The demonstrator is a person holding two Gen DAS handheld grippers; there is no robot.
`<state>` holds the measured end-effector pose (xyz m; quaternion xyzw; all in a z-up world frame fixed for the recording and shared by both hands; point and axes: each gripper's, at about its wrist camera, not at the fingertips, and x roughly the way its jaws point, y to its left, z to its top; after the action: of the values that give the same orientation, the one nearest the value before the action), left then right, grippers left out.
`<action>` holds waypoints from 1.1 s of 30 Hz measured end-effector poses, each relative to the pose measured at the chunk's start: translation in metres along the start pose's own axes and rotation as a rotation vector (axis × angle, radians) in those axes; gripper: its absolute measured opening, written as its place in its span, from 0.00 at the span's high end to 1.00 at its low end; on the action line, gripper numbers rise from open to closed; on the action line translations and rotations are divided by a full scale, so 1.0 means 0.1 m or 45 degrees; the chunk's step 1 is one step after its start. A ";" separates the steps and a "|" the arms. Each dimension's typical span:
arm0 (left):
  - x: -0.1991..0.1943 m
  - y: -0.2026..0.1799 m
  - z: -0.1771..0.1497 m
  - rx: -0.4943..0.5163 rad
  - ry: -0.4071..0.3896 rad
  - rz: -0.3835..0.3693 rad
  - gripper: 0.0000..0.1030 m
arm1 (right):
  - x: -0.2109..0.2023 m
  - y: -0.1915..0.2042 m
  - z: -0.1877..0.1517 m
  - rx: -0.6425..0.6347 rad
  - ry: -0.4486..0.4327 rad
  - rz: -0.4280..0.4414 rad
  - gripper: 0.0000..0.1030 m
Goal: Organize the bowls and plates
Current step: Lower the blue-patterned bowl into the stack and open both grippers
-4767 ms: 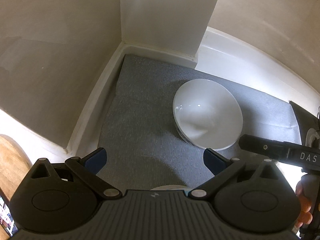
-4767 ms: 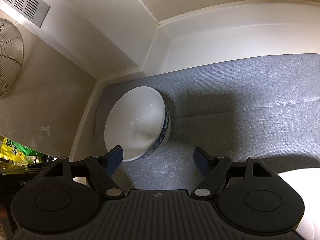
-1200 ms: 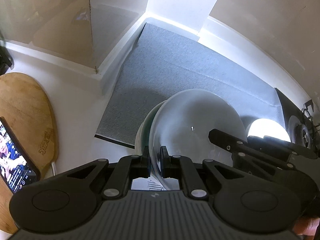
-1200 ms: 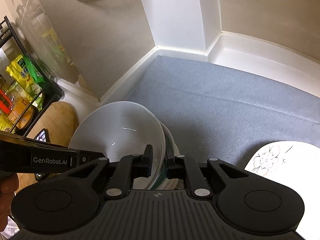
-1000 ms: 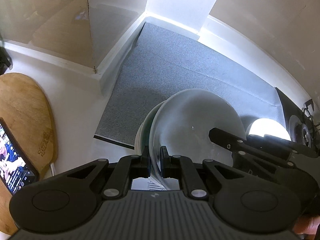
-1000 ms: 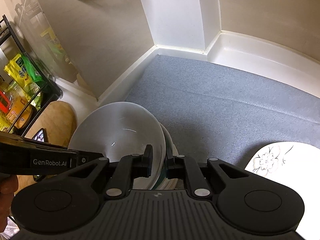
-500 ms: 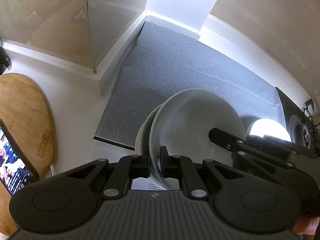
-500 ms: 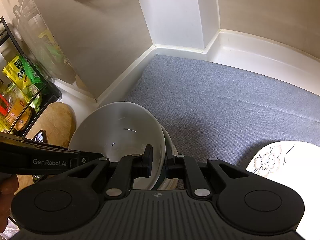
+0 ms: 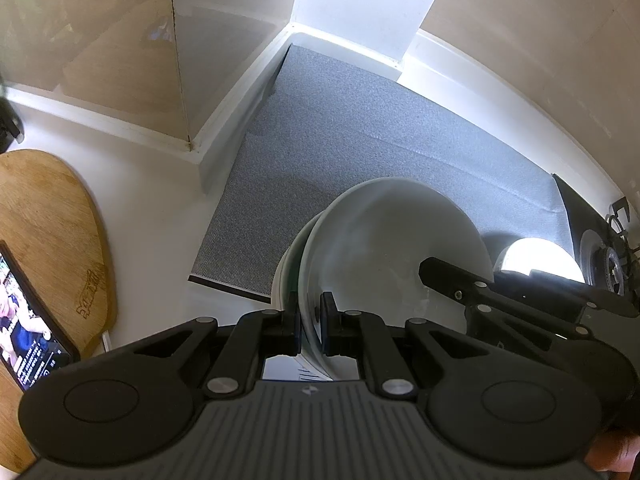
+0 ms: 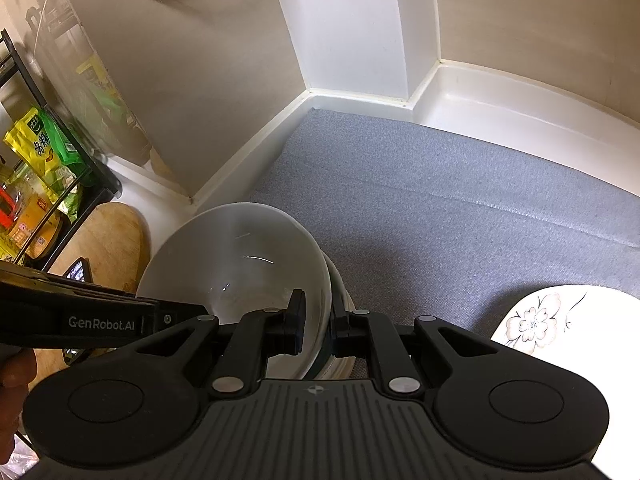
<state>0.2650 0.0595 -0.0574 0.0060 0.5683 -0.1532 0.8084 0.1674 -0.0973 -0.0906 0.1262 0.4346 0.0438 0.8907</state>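
Note:
A stack of nested white bowls (image 9: pixel 396 240) is held between both grippers over the front edge of a grey mat (image 9: pixel 360 128). My left gripper (image 9: pixel 310 324) is shut on the stack's near rim. My right gripper (image 10: pixel 318 326) is shut on the opposite rim of the bowls (image 10: pixel 240 264); it shows as a black arm (image 9: pixel 520 292) in the left wrist view. A white plate with a flower print (image 10: pixel 560 328) lies on the mat at the right; it also shows in the left wrist view (image 9: pixel 536 256).
The grey mat (image 10: pixel 460 200) fills a white-walled corner. A wooden board (image 9: pixel 44 232) and a phone (image 9: pixel 28 328) lie on the white counter at left. A gas stove (image 9: pixel 604 236) is at right. A rack with packets (image 10: pixel 36 184) stands at far left.
Since 4.8 s ago both grippers have shut on the bowl stack and pulled it back to the mat's front edge. Over the last second it has drifted slightly further back.

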 end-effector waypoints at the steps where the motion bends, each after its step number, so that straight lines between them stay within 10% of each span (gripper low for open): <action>1: -0.01 -0.01 0.00 0.003 -0.004 0.005 0.91 | 0.00 0.00 0.00 -0.001 0.000 0.000 0.87; 28: -0.16 0.02 0.05 -0.003 -0.080 0.055 0.88 | -0.13 -0.02 0.07 -0.058 -0.088 -0.019 0.81; 33: -0.22 0.06 0.04 -0.026 -0.125 0.056 0.37 | -0.16 -0.16 0.09 0.016 -0.076 0.002 0.51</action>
<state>0.2633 0.0693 -0.0367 0.0026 0.5293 -0.1296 0.8385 0.1635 -0.1178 -0.0774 0.1334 0.4079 0.0377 0.9024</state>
